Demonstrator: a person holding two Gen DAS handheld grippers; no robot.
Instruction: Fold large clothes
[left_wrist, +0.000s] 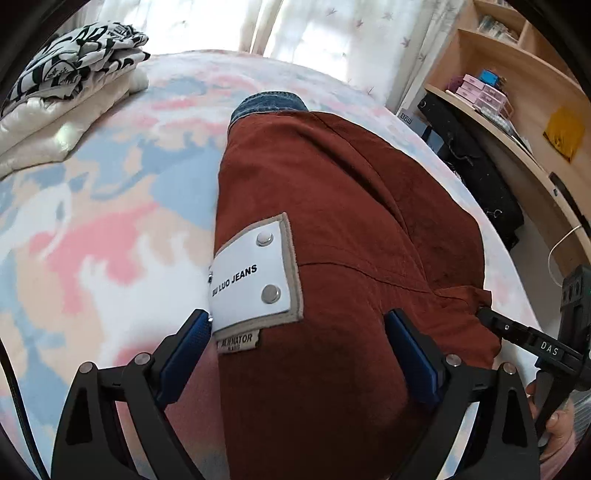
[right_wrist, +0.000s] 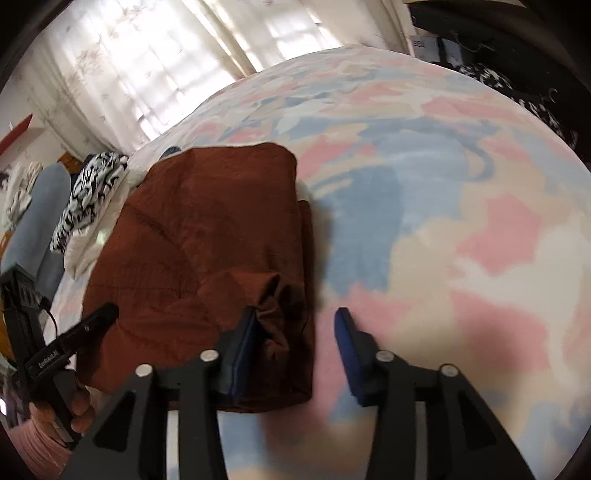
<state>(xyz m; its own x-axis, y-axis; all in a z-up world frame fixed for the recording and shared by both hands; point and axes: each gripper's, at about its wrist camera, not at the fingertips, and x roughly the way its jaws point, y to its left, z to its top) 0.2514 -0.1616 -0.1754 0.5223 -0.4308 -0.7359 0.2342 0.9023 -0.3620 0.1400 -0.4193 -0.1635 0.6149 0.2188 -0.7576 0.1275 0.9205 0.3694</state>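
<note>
Two wrist views show one folded garment on a bed. Left wrist view: the rust-brown garment (left_wrist: 351, 229) lies folded on the pastel blue, pink and cream bedspread (left_wrist: 92, 221), running away from the camera toward the curtained window (left_wrist: 314, 26). A white label patch (left_wrist: 255, 273) with two metal snaps and printed lettering sits on its near left edge, with a small woven tag (left_wrist: 238, 341) just below it. A strip of blue denim (left_wrist: 269, 105) shows at the far end of the garment. The left gripper (left_wrist: 299, 350) has its jaws spread wide over the near end of the garment; its blue pads (left_wrist: 184, 354) stand to either side, pressing on nothing. At the right edge the right gripper (left_wrist: 517, 334) reaches the garment's near right corner, with part of a hand (left_wrist: 557, 424) behind it. A stack of folded clothes (left_wrist: 70, 88), black-and-white print on top of cream, lies at the far left of the bed. Wooden shelves (left_wrist: 517, 74) with small boxes stand to the right.

Right wrist view: the same garment (right_wrist: 199, 258) lies left of centre on the bedspread (right_wrist: 461, 221). The right gripper (right_wrist: 295, 332) is partly spread; its left pad (right_wrist: 243, 347) touches a bunched fold at the garment's near right corner, while the right pad (right_wrist: 351, 354) stands apart over bare bedspread, so nothing is gripped. The left gripper (right_wrist: 92, 321) enters from the lower left, held by a hand (right_wrist: 74, 410). The stack of folded clothes (right_wrist: 92, 199) lies beyond the garment.
</note>
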